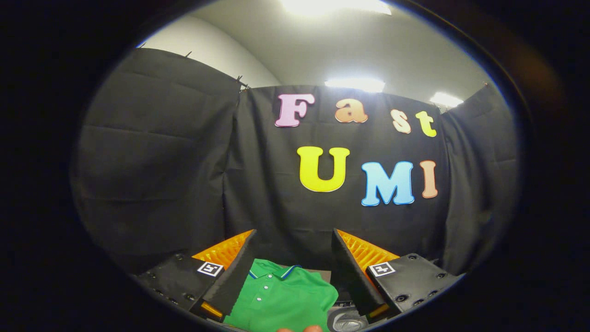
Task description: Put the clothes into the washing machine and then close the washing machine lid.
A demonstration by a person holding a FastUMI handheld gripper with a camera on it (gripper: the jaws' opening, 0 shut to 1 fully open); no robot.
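The green polo shirt (286, 297), folded with its placket buttons up and its blue-and-white trimmed collar toward the booth's black cloth wall (286, 216), lies on a grey surface low in the gripper view, seen between the two fingers of the gripper (295, 276). The jaws stand wide apart, one finger over each side of the garment, pressing on nothing. The shirt looks to be some way below the fingers, not touching them, though the fisheye view makes the gap hard to judge. By this showing the task is at its first step: the clothing is not yet picked up, and the loading and lid-closing are all to come. The next move would seem to call for lowering the fingers onto the fabric, closing them on a fold thick enough to hold, then lifting without letting the shirt unfold. A round pale-rimmed object (346, 321) sits just beside the shirt under the right-side finger, too cut off to identify. A fingertip (299, 329) of the person holding the tool peeks in at the near edge. No brand or label can be read on the shirt; each finger mount carries a small square black-and-white marker (210, 268), a pattern, not words.
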